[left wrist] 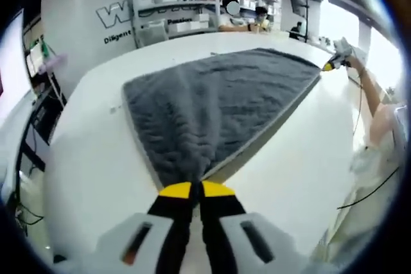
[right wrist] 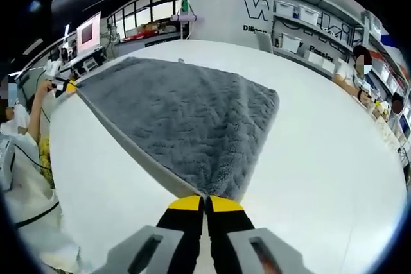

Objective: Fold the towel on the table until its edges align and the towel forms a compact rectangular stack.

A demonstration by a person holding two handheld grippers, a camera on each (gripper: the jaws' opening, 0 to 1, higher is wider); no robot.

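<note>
Pinching opposite corners of the gray towel [left wrist: 218, 107], both grippers [left wrist: 196, 188] [right wrist: 205, 202] are pressed together.

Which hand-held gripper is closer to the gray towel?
Neither: both touch it. The left hand-held gripper is shut on one corner of the towel; the right hand-held gripper is shut on the other corner along the same edge.
</note>
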